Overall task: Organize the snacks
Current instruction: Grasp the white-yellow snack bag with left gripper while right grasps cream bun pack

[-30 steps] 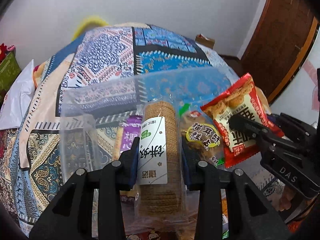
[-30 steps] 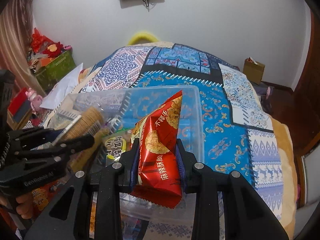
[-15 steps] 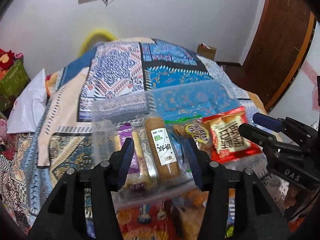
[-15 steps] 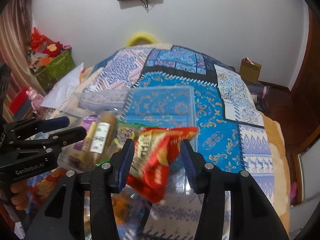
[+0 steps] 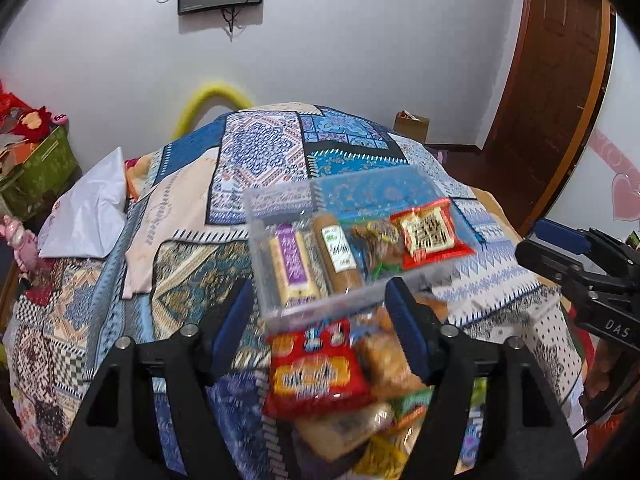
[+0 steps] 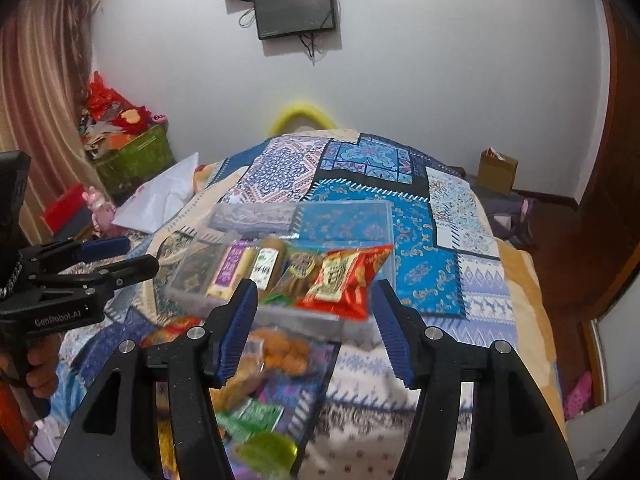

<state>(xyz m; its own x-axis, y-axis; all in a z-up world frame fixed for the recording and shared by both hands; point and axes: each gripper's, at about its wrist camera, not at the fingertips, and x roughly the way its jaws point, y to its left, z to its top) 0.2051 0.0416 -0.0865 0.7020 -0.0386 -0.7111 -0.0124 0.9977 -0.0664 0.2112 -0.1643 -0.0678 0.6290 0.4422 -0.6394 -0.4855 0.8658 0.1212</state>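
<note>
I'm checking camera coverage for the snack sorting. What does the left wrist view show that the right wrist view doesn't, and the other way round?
Only the left wrist view shows the right gripper at its right edge and a loose red biscuit packet in front of the box. Only the right wrist view shows the left gripper, the curtain and a green packet. Both show the clear box on the patterned bedspread, holding the round biscuit roll and the red packet.

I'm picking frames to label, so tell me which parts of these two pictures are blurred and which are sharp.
Left wrist view: the loose snack pile near the bottom is motion-smeared, while the clear box and its snacks read fairly sharp; fisheye bends the door frame. Right wrist view: the red snack packet and nearby loose snacks are soft, while the wall screen is crisp.
</note>
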